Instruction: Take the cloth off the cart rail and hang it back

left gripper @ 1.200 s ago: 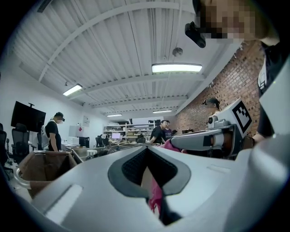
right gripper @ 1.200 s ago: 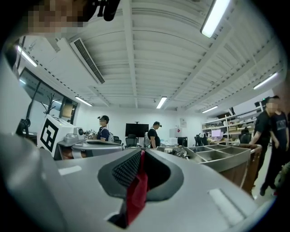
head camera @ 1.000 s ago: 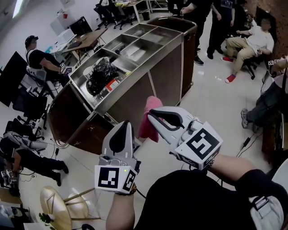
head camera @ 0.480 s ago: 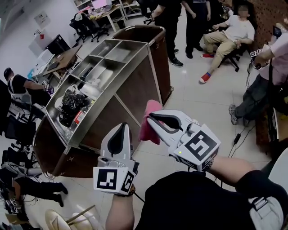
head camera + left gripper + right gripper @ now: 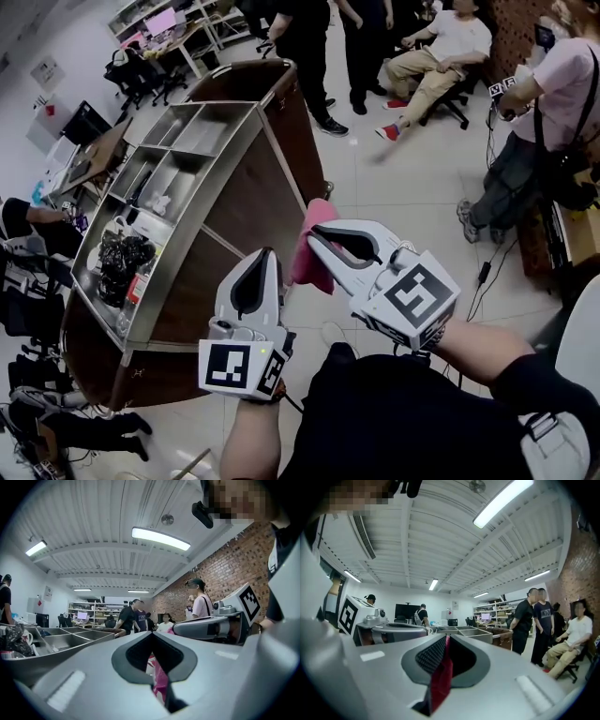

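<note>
A pink cloth hangs from my right gripper, which is shut on its upper edge; in the right gripper view the cloth runs down between the closed jaws. My left gripper stands beside it on the left, jaws together, and the head view shows nothing gripped in it. Through the slit of the left gripper's jaws a strip of the pink cloth shows. The brown cart with steel bins stands ahead and to the left, a little apart from both grippers. I cannot make out its rail.
A black bag fills one bin of the cart. People stand beyond the cart's far end, one sits on a chair, another stands at the right. Seated people and desks line the left.
The view has swung round: the cart has slid to the left and nearer in the picture. Both grippers keep the same pose side by side, the cloth still in the right one.
</note>
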Motion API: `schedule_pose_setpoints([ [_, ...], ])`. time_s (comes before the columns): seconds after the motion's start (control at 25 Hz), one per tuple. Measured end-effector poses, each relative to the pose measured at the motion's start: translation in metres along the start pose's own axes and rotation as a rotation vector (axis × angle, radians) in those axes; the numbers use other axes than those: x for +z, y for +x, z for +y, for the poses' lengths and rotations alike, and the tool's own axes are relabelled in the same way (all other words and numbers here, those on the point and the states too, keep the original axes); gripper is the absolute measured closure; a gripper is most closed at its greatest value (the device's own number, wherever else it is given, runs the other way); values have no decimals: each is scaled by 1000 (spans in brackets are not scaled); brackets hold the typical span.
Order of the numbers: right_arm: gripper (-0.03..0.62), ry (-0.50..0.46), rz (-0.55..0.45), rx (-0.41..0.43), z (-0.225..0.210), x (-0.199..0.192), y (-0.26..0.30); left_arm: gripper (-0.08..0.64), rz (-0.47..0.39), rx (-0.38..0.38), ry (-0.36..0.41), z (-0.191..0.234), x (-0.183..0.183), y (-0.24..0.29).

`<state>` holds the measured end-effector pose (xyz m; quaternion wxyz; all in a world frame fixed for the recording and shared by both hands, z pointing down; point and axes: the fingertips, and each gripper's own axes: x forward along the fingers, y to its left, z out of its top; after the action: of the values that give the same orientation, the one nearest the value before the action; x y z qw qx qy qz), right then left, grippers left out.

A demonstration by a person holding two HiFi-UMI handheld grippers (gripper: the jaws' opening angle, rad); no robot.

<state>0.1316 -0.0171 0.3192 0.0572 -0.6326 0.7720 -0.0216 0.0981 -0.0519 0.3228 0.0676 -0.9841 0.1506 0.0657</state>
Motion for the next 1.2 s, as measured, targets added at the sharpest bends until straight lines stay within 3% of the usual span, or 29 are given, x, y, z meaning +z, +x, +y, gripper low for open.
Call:
schedule_pose_setpoints([
  [0.16, 569, 1, 2, -48, -26, 3, 6, 557, -1, -47, -14, 1, -2, 30],
  [0.48, 569, -148, -69, -96, -90, 8, 37, 557, -5, -111, -43, 22, -17, 92],
  [0.92, 569, -163, -53, -122, -157, 11, 109, 557, -24, -138, -63, 84, -35, 165],
  [1.08, 569, -118, -35, -131, -178, 14, 129, 557, -20, -143, -55, 101, -40, 190],
  [1.2, 569, -170, -59, -121, -189, 16, 143, 557, -29, -137, -56, 114, -43, 199],
])
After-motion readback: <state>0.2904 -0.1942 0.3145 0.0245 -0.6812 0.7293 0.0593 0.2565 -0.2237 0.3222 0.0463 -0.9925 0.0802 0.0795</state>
